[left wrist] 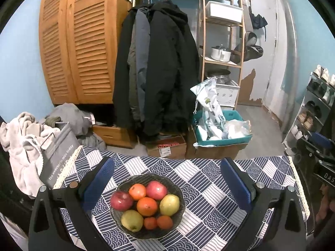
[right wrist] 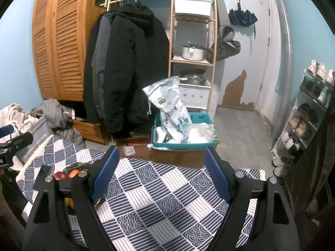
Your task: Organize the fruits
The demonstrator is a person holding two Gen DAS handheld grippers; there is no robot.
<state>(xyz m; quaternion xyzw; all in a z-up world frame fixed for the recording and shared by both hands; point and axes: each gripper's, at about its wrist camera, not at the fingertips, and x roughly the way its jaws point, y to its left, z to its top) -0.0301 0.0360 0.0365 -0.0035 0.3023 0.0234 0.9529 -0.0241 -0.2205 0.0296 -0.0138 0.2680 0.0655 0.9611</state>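
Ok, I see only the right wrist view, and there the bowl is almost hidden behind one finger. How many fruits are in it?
Observer: Eight fruits lie in the bowl: two red apples, two yellow-green fruits and four orange ones.
Operator: Does the left hand-held gripper hold any fruit?
Observer: No. The left hand-held gripper is open and empty.
Operator: Is any fruit loose on the tablecloth?
Observer: None shows on the tablecloth around the bowl.
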